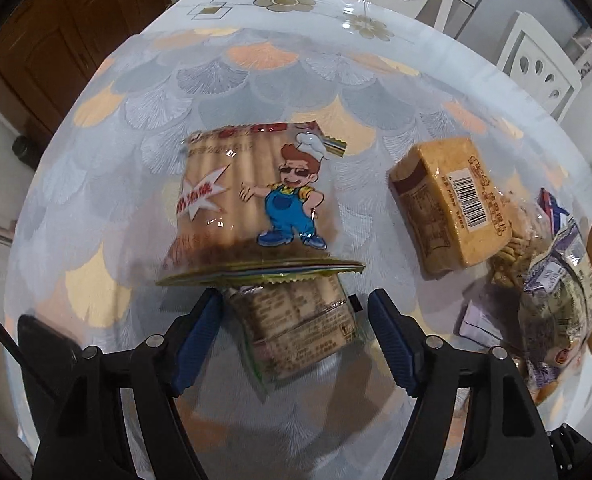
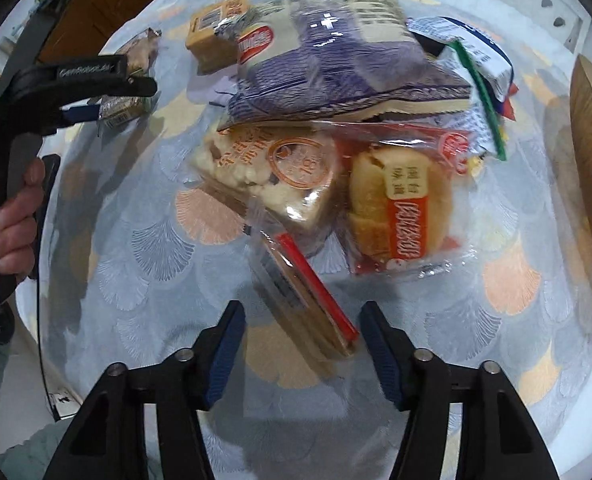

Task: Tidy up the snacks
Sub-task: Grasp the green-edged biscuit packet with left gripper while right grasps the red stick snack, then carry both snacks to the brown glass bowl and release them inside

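Small packet (image 1: 296, 332) lies between the open jaws.

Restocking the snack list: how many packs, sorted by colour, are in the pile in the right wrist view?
Purple bag: 1
Clear with red or orange print: 3 (puffed-rice pack, bun pack, red-edged cracker pack)
Yellow block: 1
Blue-and-white pack: 1
Total: 6 visible; others may be hidden underneath.
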